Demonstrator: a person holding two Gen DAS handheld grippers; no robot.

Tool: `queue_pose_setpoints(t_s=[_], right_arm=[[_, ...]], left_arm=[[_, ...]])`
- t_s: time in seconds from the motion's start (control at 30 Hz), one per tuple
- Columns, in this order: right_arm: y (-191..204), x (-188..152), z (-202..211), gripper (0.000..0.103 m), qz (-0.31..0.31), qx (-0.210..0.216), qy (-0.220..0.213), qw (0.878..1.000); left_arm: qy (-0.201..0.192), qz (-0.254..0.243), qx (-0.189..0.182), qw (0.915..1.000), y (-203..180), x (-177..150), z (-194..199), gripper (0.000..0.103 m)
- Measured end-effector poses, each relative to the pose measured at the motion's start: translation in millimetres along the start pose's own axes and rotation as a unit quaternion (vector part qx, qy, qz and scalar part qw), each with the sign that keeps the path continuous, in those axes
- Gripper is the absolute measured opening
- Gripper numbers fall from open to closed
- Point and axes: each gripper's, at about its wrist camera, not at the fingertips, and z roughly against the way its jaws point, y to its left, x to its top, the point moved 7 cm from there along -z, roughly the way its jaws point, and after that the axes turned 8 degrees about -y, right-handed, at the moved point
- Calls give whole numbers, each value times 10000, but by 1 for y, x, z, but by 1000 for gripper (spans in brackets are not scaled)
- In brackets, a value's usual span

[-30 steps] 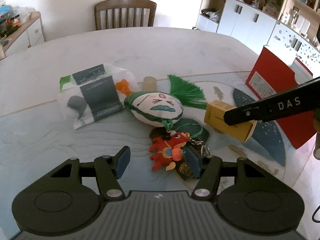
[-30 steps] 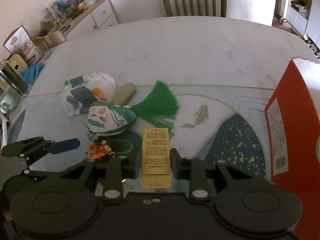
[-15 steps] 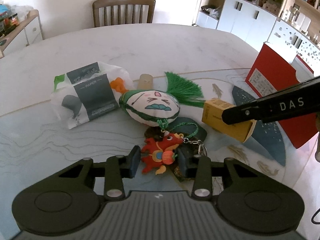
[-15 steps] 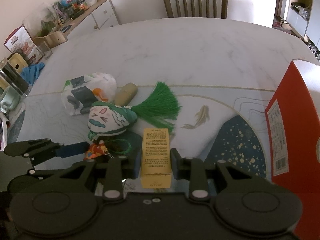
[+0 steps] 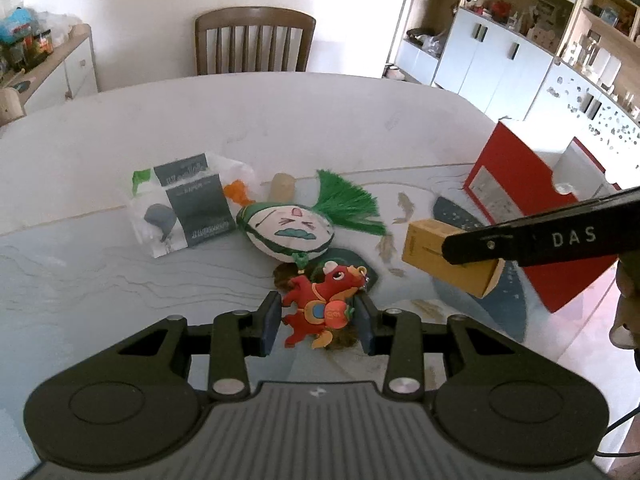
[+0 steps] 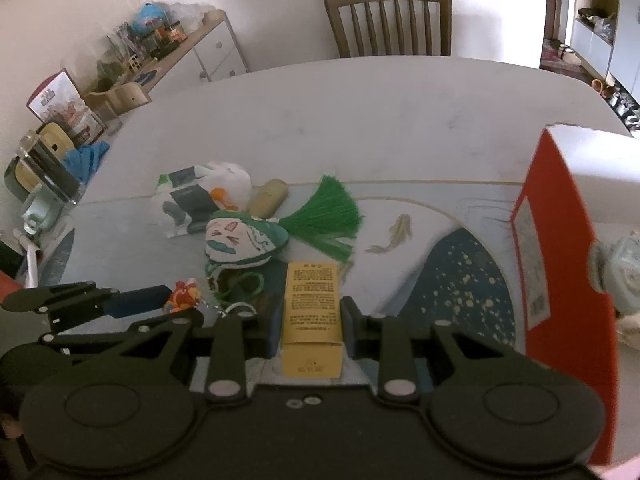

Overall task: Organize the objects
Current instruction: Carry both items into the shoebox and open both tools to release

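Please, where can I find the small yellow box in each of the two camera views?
Left wrist view: the yellow box is at the right, middle height, held in the right gripper.
Right wrist view: the box is low in the centre, between that gripper's pads.
Shared landmark: the green tassel.

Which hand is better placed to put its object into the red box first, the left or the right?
Probably the right. The right gripper holds the yellow carton right beside the red box. The left gripper, shut on the red keychain, is farther away.
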Motion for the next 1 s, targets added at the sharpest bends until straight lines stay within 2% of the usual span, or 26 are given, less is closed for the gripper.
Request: queue_pose_setpoints(t_s=[0.3,0.53,1.0], right_arm=[[-1,-3,48,28,45,61,-242,9997],[-11,-2,82,28,71,101,-524,9986],[-80,-3,136,28,-62,76,-879,9961]], left_arm=[[-59,-16,-21,10000,-24,14,32,38],[-222,-198,-55,9995,-58,31,50,38],[-410,-541,-189,9975,-158,55,42,38]])
